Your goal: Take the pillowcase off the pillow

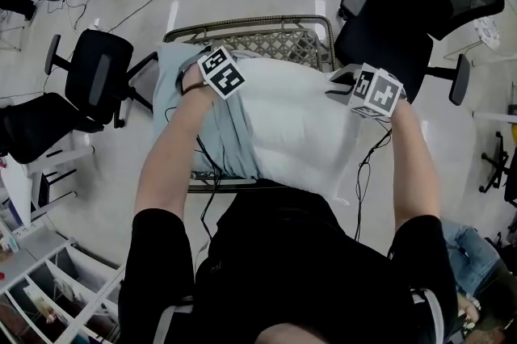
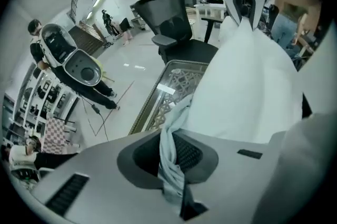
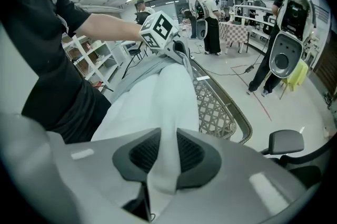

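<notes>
Head view: a person in a black top leans over a desk (image 1: 279,37) with a woven lattice top and a metal rim. The white pillow (image 1: 311,124) lies across it. The pale blue pillowcase (image 1: 229,131) is bunched over the pillow's left part, while the right part lies bare. The left gripper (image 1: 212,77) sits at the far left edge of the pillowcase, and the right gripper (image 1: 367,94) is at the pillow's far right corner. A black office chair (image 1: 424,7) stands beyond the desk on the right, and another chair (image 1: 97,74) is on the left.

In the left gripper view, the jaws are nearly together and pinch a twisted fold of the pillowcase (image 2: 169,146), which runs up from the pads toward the pillow (image 2: 247,94). The right gripper (image 2: 245,4) shows at the pillow's far end.

In the right gripper view, the jaws stand narrow and clamp a peak of the pillow's white cloth (image 3: 160,112). The bare pillow stretches away from them toward the left gripper (image 3: 176,49), with the greyish-blue pillowcase (image 3: 138,69) gathered at that end. The lattice desk top (image 3: 217,107) shows just beside the pillow.
</notes>
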